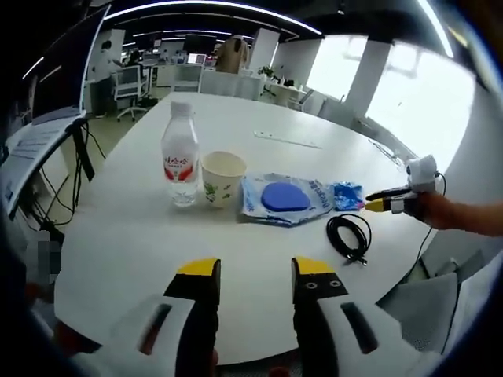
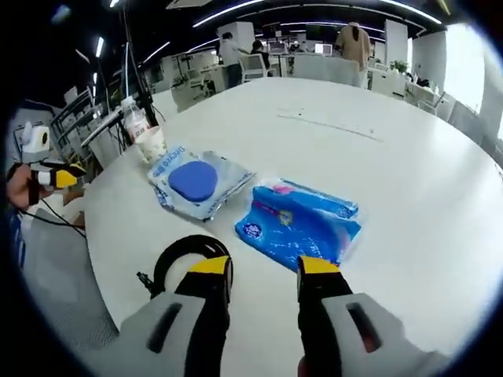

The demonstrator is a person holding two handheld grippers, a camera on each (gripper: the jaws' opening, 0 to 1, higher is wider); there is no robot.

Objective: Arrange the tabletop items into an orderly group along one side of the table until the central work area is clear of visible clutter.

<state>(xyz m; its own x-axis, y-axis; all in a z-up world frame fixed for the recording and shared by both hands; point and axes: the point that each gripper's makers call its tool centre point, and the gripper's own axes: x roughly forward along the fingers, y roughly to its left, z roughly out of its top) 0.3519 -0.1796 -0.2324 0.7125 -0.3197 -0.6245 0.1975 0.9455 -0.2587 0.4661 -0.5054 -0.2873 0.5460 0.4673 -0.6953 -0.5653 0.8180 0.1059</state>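
**Blue tissue pack (image 2: 299, 222) lies ahead of the right gripper (image 2: 265, 271), beside the cable coil (image 2: 191, 259).**
Both grippers are spread and empty. The pack is best approached low and squarely, then closed on. Wipes pouch (image 2: 196, 183), paper cup (image 1: 222, 177) and water bottle (image 1: 180, 155) are lined up beyond; the left gripper (image 1: 255, 271) hangs back above the table (image 1: 126, 236).

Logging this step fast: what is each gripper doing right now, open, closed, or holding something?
Left gripper: open, holding nothing, above the white round table.
Right gripper: open, holding nothing, near the blue plastic packet.
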